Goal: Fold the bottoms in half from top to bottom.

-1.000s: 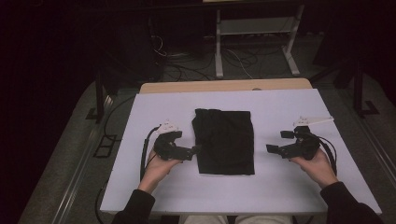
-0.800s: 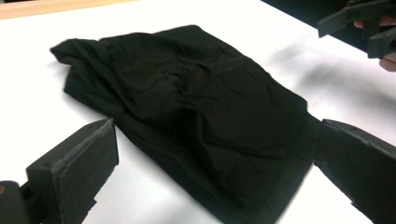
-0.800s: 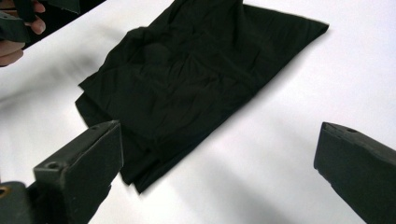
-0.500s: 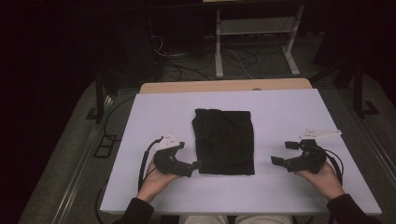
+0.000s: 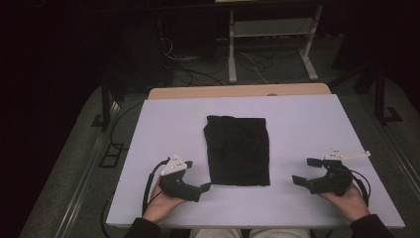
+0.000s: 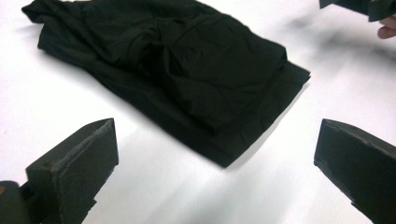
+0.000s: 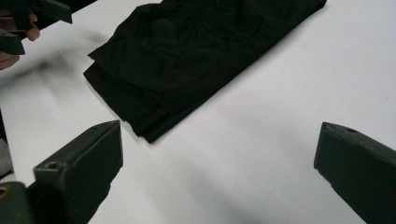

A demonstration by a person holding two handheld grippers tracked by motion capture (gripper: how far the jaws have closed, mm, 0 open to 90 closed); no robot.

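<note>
Folded black cloth (image 5: 238,150) lying flat on the white surface (image 5: 307,124), flanked by the left gripper (image 5: 203,188) and right gripper (image 5: 303,171), both with jaws wide open and empty.

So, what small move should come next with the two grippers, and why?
Probably bring the left gripper inward to the near left corner of the folded black cloth. Its jaws are open and empty, just short of that corner, while the right gripper, also open, sits farther away on the white table.

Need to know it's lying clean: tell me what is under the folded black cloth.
The black cloth lies flat in folded layers directly on the white table. Only tabletop shows around its edges; whatever lies beneath or between the layers is covered. Both grippers sit apart from it.
</note>
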